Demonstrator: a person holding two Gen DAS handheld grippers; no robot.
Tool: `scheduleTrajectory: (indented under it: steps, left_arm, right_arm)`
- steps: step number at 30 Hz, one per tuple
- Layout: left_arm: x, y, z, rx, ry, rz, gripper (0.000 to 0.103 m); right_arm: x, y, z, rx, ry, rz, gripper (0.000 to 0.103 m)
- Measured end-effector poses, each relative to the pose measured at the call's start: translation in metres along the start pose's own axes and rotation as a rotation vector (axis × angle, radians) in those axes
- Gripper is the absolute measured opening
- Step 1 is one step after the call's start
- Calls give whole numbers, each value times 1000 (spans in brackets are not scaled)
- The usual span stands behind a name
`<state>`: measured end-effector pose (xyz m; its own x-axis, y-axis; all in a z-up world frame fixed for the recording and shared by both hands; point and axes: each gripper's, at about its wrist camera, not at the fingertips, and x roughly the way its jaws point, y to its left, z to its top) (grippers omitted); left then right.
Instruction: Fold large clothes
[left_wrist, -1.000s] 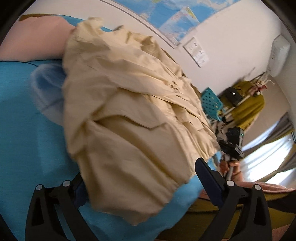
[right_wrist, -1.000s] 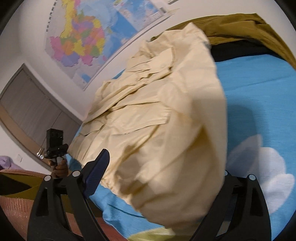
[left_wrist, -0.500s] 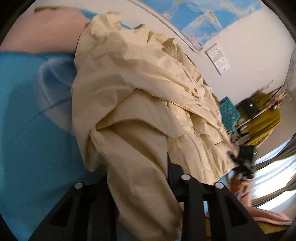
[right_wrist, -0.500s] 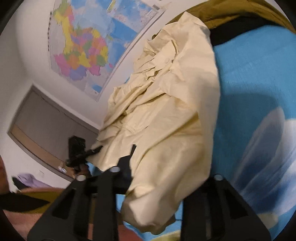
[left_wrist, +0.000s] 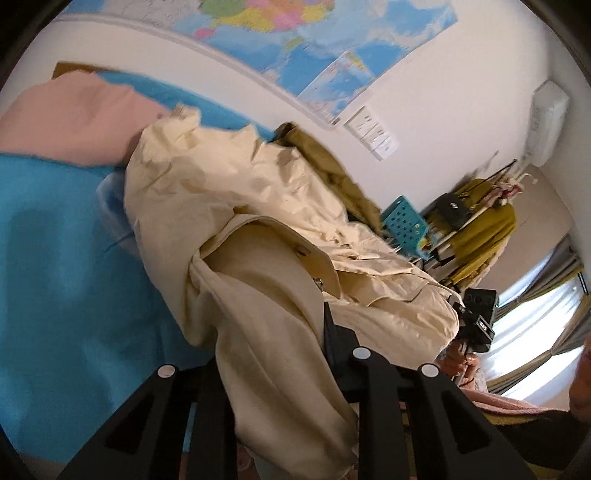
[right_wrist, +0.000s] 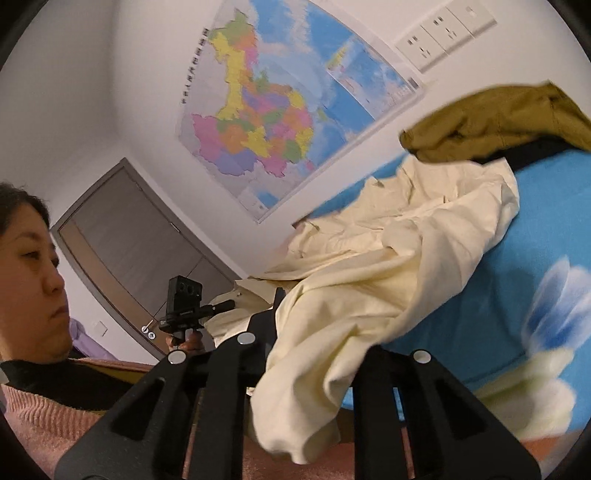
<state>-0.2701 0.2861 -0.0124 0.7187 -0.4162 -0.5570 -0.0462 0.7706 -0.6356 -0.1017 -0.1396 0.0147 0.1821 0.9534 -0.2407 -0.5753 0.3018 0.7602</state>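
Your left tongs (left_wrist: 295, 354) and right tongs (right_wrist: 314, 354) are each closing on a near corner of the cream jacket (left_wrist: 236, 206), cloth pinched between both pairs. The rest of the jacket is lying ahead of both tongs on the blue bed (left_wrist: 55, 258), its long axis running away from you. Neither hand is nearer; the fold is likely going forward, away from you.

Both tools (left_wrist: 273, 354) newly clamped on jacket (left_wrist: 236, 206)
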Motion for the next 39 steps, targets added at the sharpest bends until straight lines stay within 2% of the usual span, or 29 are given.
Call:
scheduleTrajectory:
  steps: [5, 12, 22, 29, 39]
  left_arm:
    - [6, 14, 13, -86, 31, -31, 21]
    - [-3, -2, 52, -52, 17, -2, 21]
    - [11, -20, 134, 4, 72, 67, 21]
    - [42, -12, 191, -7, 118, 111, 21]
    - [79, 22, 236, -81, 172, 163, 22]
  right_arm:
    - [0, -2, 14, 42, -51, 4, 14]
    - [9, 1, 59, 52, -93, -7, 15]
    - [43, -18, 140, 85, -125, -71, 16]
    - [71, -49, 185, 151, -113, -124, 17]
    - [109, -88, 222, 207, -67, -205, 19]
